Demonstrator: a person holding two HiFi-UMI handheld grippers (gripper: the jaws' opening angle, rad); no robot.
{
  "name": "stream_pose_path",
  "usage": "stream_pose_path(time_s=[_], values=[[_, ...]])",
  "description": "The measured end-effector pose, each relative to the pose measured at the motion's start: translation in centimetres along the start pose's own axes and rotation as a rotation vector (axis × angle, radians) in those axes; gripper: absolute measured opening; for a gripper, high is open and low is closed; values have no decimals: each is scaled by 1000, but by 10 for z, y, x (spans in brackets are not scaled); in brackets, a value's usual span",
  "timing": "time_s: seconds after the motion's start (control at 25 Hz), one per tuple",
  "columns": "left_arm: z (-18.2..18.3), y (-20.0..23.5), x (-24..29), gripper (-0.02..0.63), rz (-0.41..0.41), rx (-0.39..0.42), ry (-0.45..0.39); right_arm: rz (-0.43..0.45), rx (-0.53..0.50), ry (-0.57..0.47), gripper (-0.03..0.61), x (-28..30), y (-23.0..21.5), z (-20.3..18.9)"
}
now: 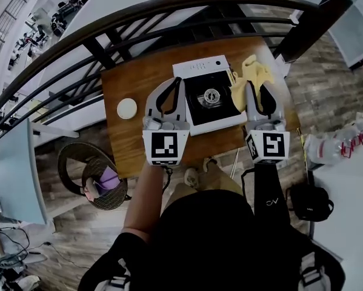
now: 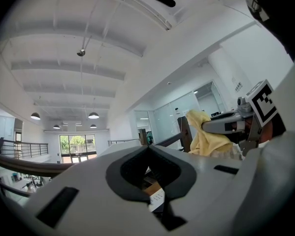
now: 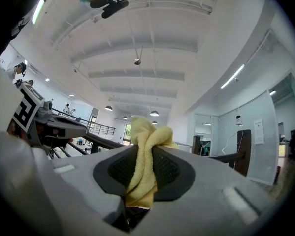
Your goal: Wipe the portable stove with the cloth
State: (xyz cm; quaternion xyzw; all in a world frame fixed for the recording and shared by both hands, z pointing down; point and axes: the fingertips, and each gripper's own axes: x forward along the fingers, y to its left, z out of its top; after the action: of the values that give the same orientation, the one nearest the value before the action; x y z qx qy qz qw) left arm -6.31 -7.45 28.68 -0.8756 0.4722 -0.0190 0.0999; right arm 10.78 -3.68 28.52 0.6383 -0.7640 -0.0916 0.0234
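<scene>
Right gripper (image 3: 146,151) around half-hidden cloth (image 3: 141,178)

No legible text found. Print on white square portable stove (image 1: 199,66) too small; white logo on black sleeve (image 1: 269,194) unreadable.

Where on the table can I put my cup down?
The table is bare left of the stove, both behind and in front of the white disc. The right side is crowded: the right gripper holds the cloth there.
</scene>
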Motion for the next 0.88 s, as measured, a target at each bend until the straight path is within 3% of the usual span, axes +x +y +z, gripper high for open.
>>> stream_pose_path(time_s=[0.36,0.44,0.52,0.68,0.88], values=[[-12,10,85,6,69,-4,13,125,38,-6,78,90,-46,-26],[-22,6,101,6,92,3,50,157,52,-5,78,107,-60,-36],[-26,10,114,6,100,33,66,190,68,-7,78,127,-63,-41],[-22,23,135,6,92,190,58,274,87,6,78,166,-54,-54],[-38,45,143,6,142,184,101,325,90,27,78,198,-44,-65]])
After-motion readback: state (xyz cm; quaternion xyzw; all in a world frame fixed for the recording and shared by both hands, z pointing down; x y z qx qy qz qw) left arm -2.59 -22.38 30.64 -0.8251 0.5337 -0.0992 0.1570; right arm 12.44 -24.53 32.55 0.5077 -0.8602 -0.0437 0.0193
